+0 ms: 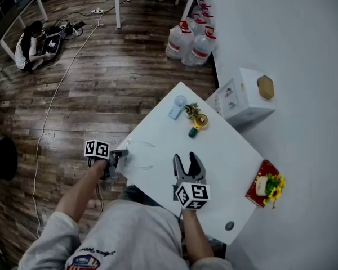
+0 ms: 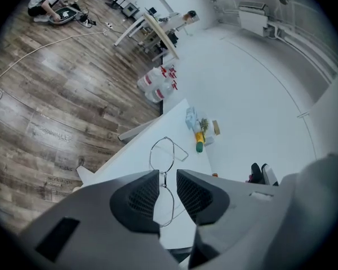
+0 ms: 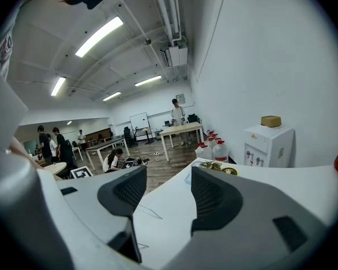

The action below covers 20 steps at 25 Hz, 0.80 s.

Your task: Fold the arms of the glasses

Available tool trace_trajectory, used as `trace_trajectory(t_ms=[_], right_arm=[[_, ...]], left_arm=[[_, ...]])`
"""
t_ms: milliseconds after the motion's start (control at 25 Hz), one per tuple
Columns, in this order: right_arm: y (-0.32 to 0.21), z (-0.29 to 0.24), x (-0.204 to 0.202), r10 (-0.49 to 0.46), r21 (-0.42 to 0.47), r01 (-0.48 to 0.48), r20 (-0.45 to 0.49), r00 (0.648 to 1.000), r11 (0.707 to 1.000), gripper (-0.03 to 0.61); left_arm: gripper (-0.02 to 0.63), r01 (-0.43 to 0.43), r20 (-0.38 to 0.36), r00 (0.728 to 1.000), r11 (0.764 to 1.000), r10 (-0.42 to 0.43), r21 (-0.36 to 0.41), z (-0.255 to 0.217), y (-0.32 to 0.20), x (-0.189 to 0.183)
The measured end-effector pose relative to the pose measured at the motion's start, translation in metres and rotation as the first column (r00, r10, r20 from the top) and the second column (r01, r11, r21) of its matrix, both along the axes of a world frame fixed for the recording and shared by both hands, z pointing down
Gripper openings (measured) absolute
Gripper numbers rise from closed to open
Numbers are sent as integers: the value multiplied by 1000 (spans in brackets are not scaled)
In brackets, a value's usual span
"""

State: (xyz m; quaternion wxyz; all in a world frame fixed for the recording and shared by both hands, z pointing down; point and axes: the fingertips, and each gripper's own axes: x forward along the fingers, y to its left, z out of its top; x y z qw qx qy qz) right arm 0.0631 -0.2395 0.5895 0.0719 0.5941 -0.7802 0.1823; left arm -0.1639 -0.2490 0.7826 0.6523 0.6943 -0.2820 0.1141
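The glasses (image 2: pixel 163 178) are a thin wire-rimmed pair lying flat near the left edge of the white worktop (image 1: pixel 214 151), in front of the person. In the head view they (image 1: pixel 138 155) show only as faint lines, with what look like both arms spread out towards the middle of the worktop, so no fold seems done yet. They should be very light, springy and easy to bend. The lenses are probably slick, so the bridge or a rim corner by a hinge is the safer hold, while each arm needs only a soft push near its hinge.

The left gripper (image 1: pixel 121 161) reaches in from the worktop edge. Its fingers (image 2: pixel 139 198) straddle the bridge with a narrow gap left on either side, so they are released and not yet pressing on the wire. With so light a frame, a pinch off centre could skid it across the smooth top.

The right gripper (image 1: pixel 186 159) is well apart from the frame, fingers spread wide with nothing between them, only bare worktop ahead, and it looks free to nudge an arm inward
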Motion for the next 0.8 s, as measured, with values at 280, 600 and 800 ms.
trace_trajectory(t_ms=[280,600,800], right_arm=[[1,7,1,15,-18,-15,27,1000,1000,229],[6,12,-4,20,-33,-18,47,999,999,225],[7,13,-8,15,-34,-13,53,999,999,224]], left_arm=[[23,-35,52,998,999,35,-2,4,0,1],[15,-68,93,994,997,64,41,0,0,-1],[12,-75,105,992,995,68,70,-9,-3,-7]])
